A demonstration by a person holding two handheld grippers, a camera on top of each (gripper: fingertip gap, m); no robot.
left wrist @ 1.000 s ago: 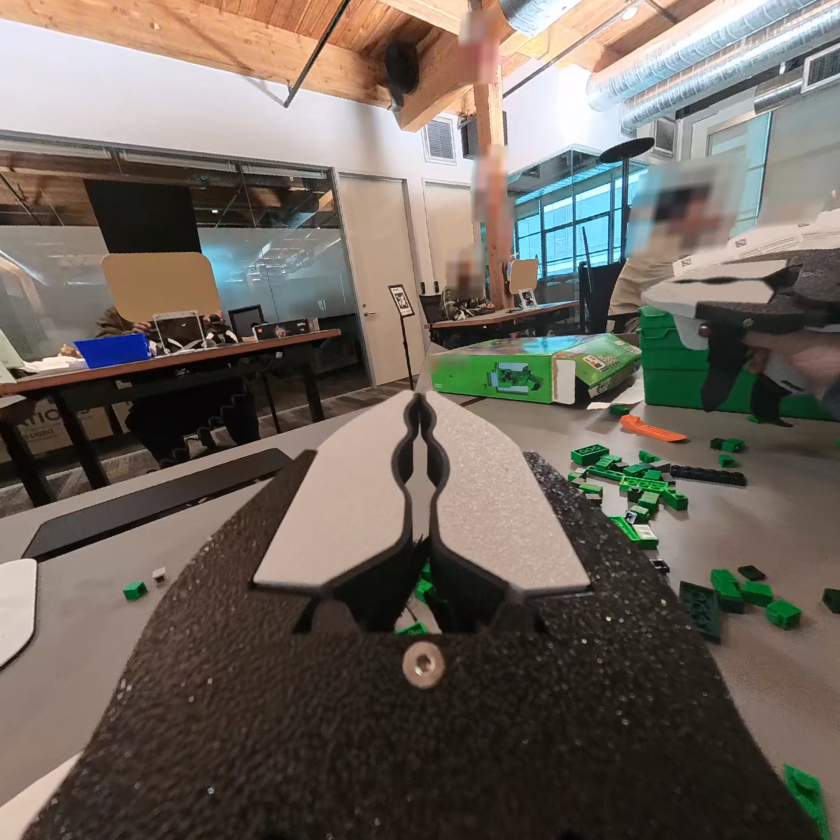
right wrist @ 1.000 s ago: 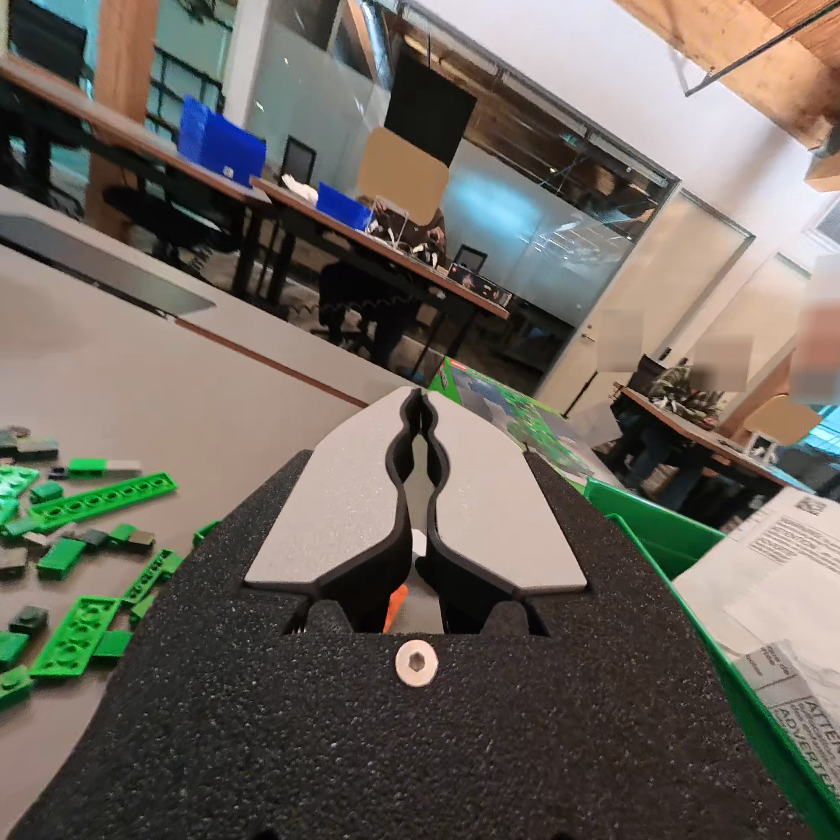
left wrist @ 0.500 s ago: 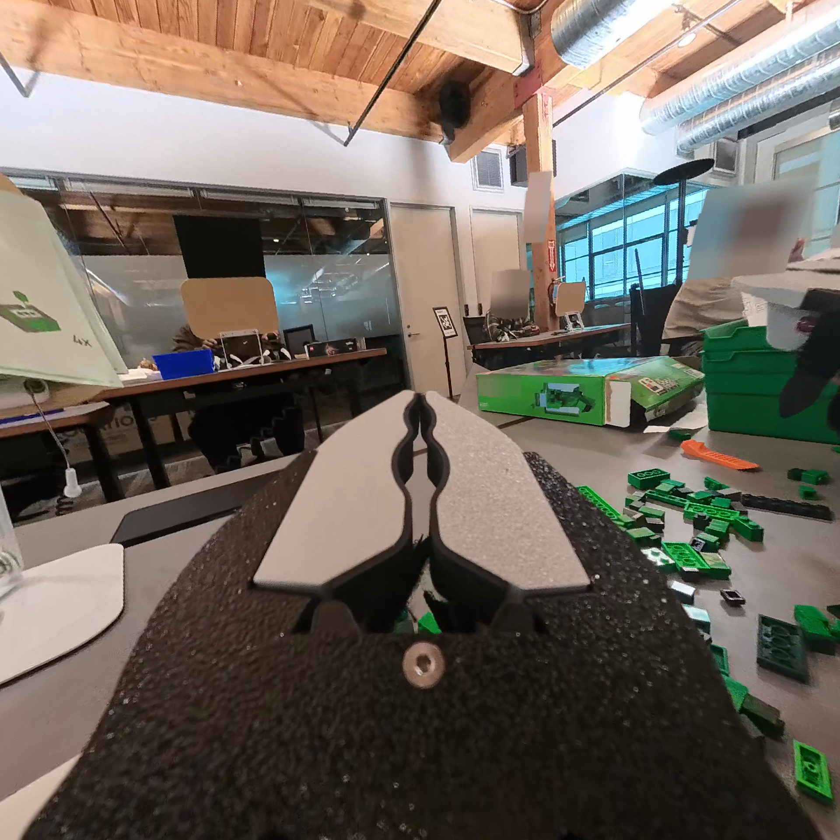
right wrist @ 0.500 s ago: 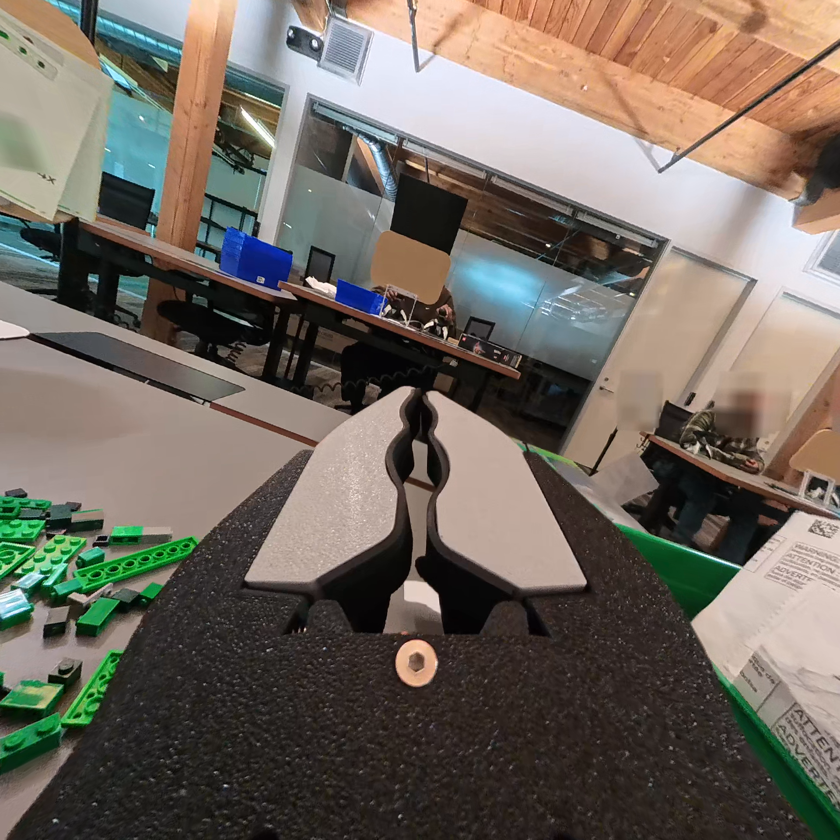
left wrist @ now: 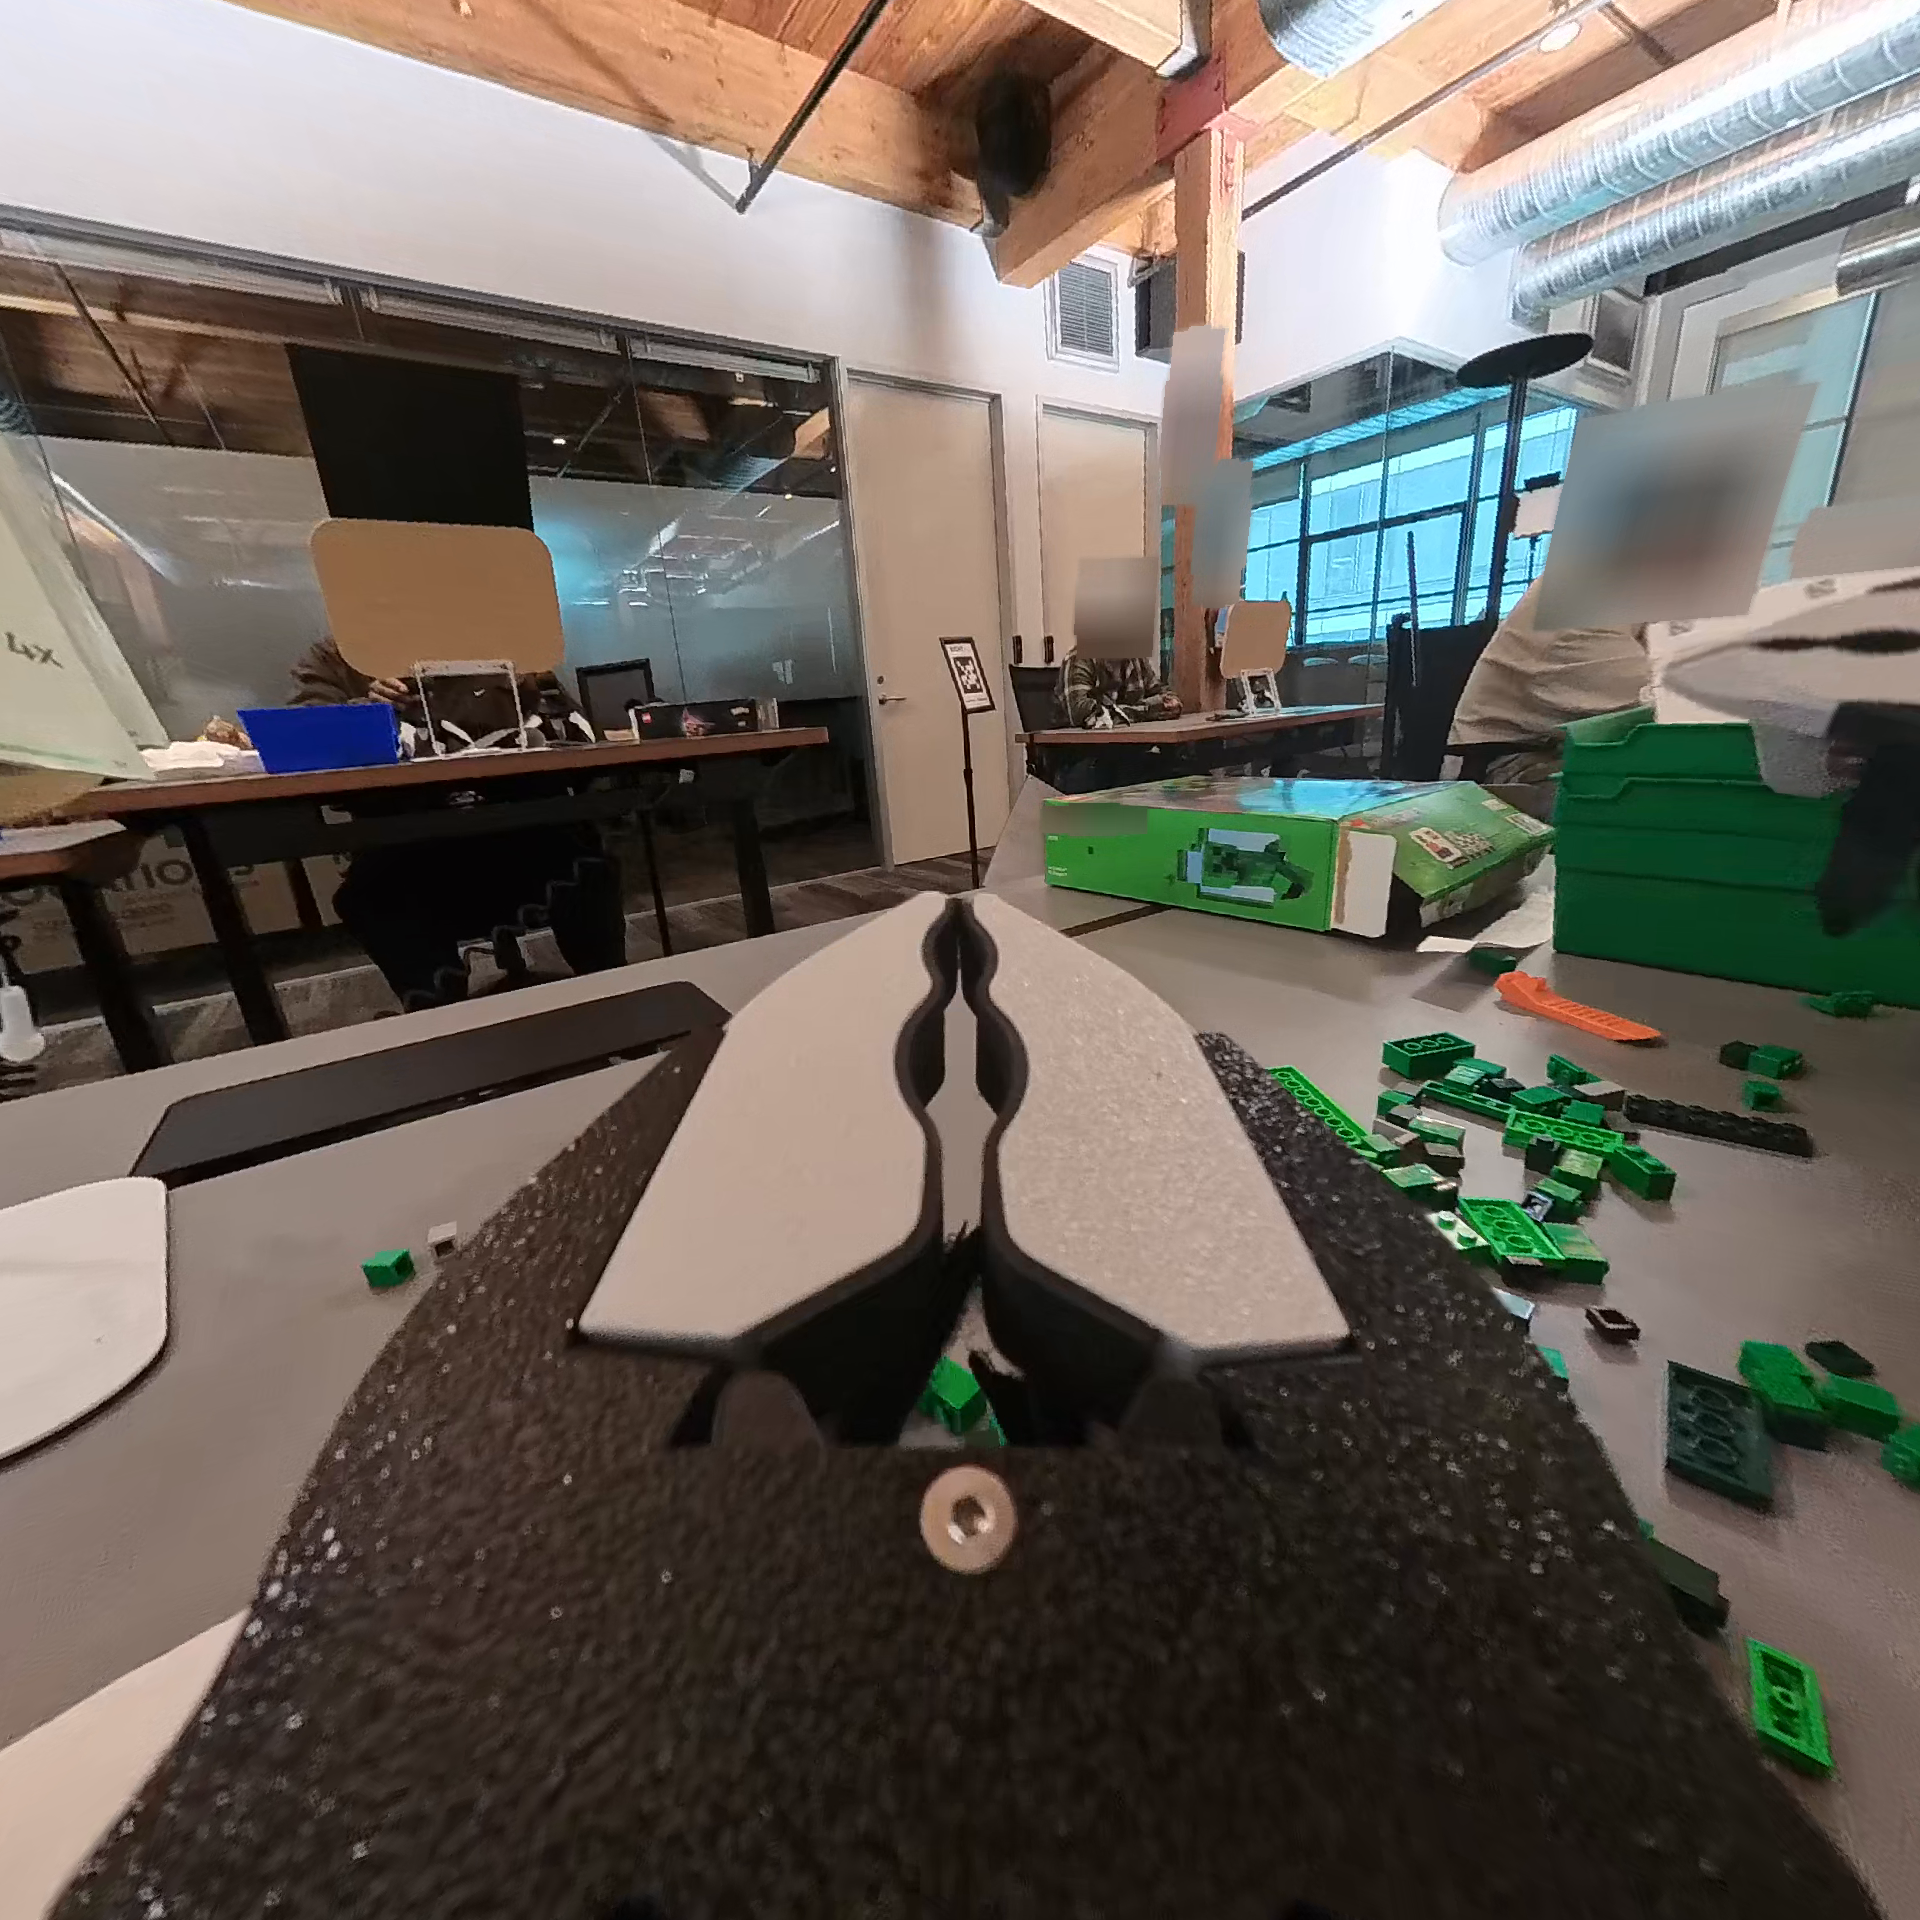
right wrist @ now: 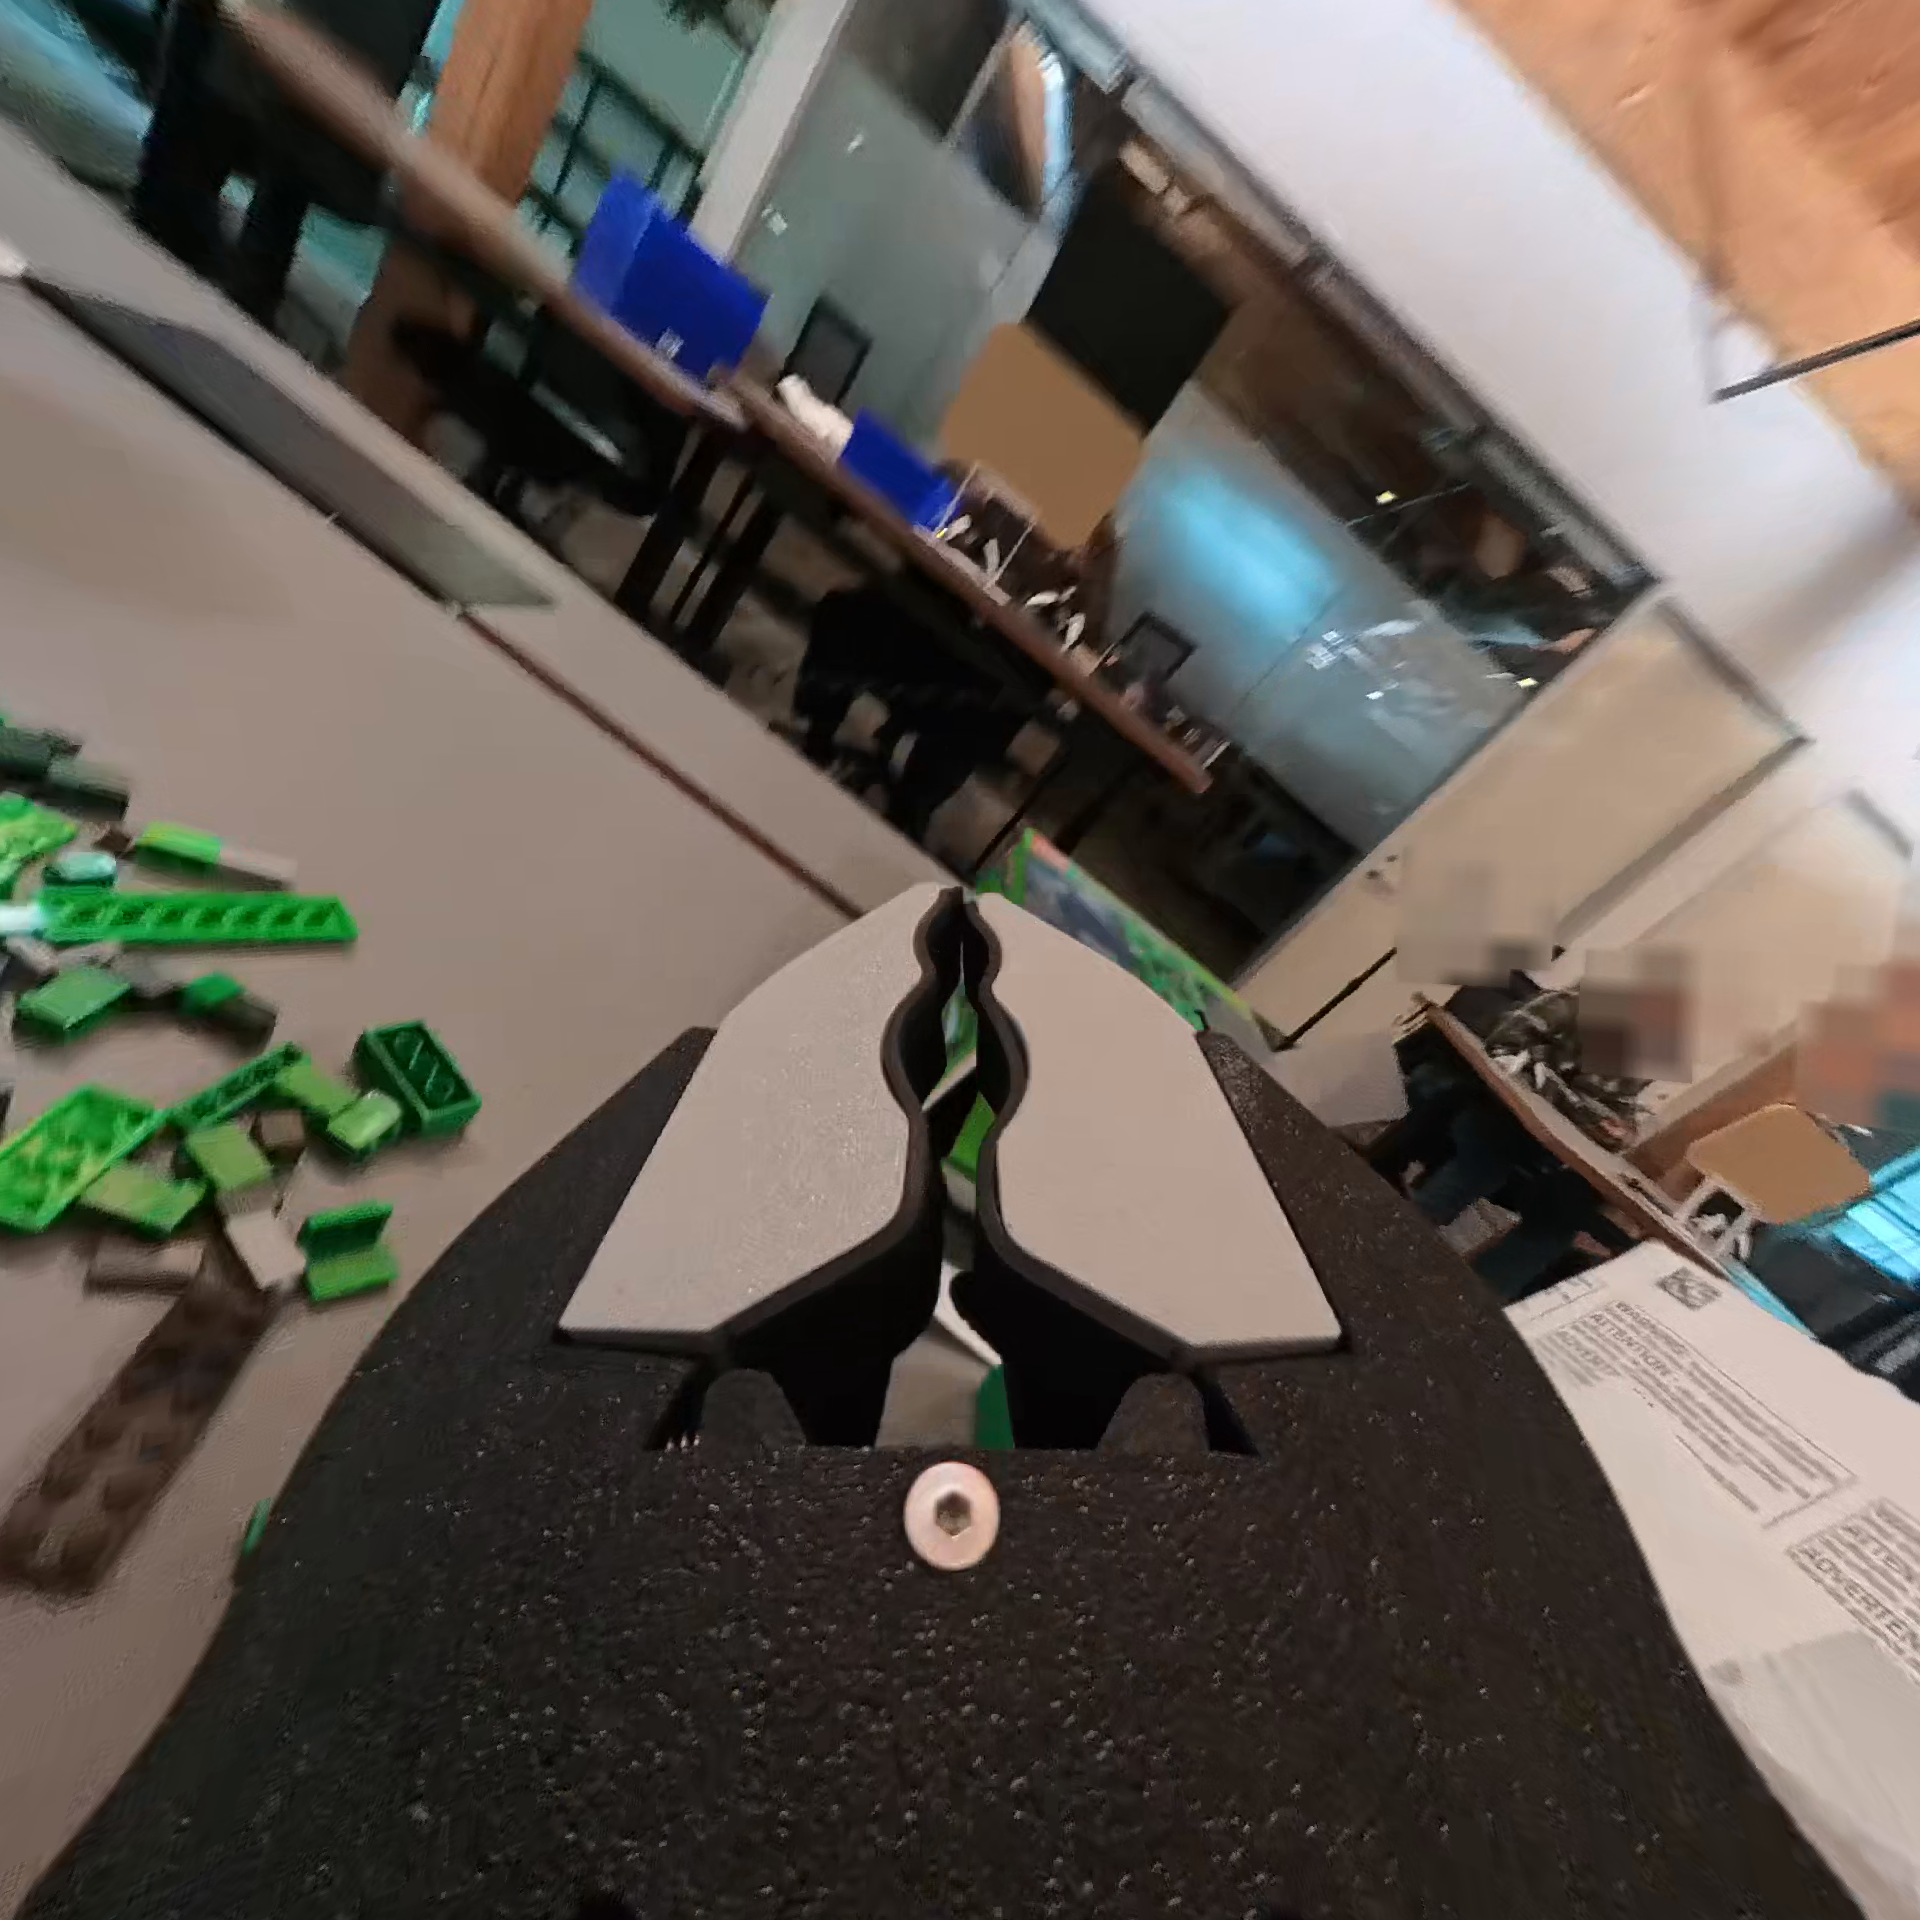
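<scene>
My left gripper (left wrist: 960,914) is shut and empty, held above the grey table (left wrist: 312,1340). Loose green and black toy bricks (left wrist: 1538,1153) lie scattered to its right, and a few show under its fingers. A single green brick (left wrist: 387,1268) lies to its left. My right gripper (right wrist: 962,904) is shut and empty, tilted, above the table. A pile of green bricks (right wrist: 187,1101) lies to its left, with a long dark plate (right wrist: 135,1392). The right gripper also shows at the right edge of the left wrist view (left wrist: 1808,665).
A green toy box (left wrist: 1288,852) lies on its side at the back. Stacked green bins (left wrist: 1704,873) stand at the right, with printed paper (right wrist: 1714,1455) on top. An orange tool (left wrist: 1569,1008) lies near them. A black mat (left wrist: 416,1070) and white pad (left wrist: 62,1309) are at the left. About 35 cm separates my left fingertips from my right. My right gripper is the nearer one to the long dark plate (right wrist: 135,1392): about 15 cm, against 30 cm. The single green brick (left wrist: 387,1268) is closer to my left gripper, around 25 cm from its tips; the right tips are 50 cm off.
Both grippers stayed shut. The left view swung and settled over the bricks. The right gripper has tilted and dropped toward the table; its view is now blurred with motion.
</scene>
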